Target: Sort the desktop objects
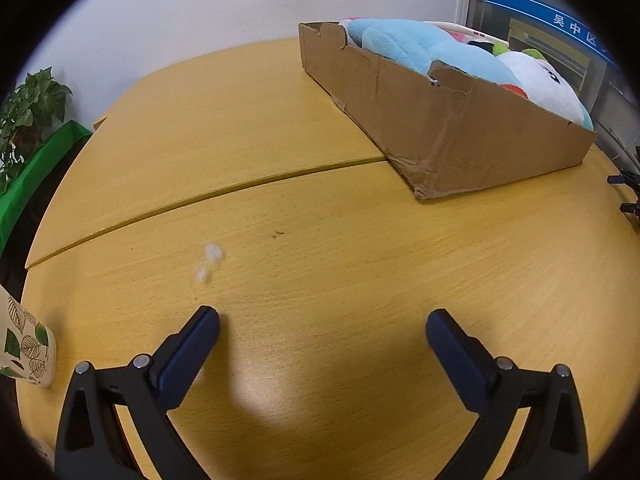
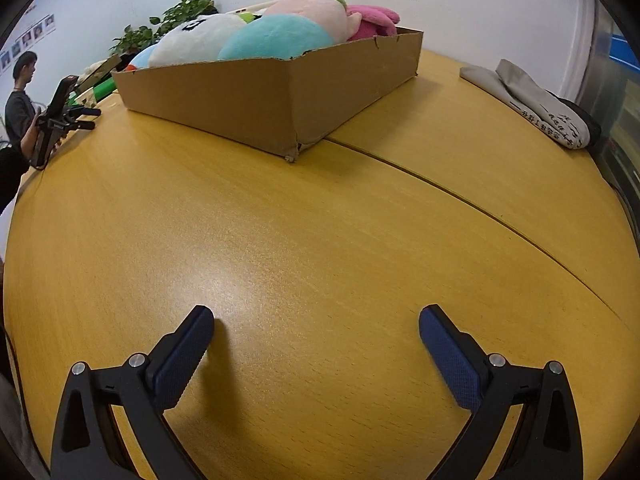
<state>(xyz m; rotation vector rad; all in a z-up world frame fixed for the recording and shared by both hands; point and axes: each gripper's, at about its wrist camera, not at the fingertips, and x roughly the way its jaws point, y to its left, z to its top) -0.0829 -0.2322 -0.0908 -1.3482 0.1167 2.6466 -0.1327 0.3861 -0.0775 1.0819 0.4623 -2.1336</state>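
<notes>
Counter: yellow wood-grain laminate, two slabs meeting at a curved seam, took up most of both views.

Cardboard box: shallow, brown, corrugated, edges torn and corners creased, sat on the counter across the seam. It was full of plush toys, piled above the rim: a light-blue plush, a white plush with a black mark and a bit of green on top, plus a white plastic strip with pink trim at the back. From the right wrist view the same box showed a teal plush, a white one, a pale pink one with a green tuft and a magenta one.

Grey fabric pouch lay on the counter's far right, well apart from the box; it carried a line of printed characters, too small to read.

Blue sign behind glass bore white Chinese characters, "吴中区".

Paper cup with a green leaf print stood at the counter's left edge, near the left tool.

White fluff lay on the counter ahead of the left tool.

Left tool: black frame, dark-blue textured pads, spread wide, released, nothing between them, hovering over bare counter short of the box.

Right tool: same build, also spread wide and holding nothing.

Background: a potted plant, and a person at the left of the right wrist view.
</notes>
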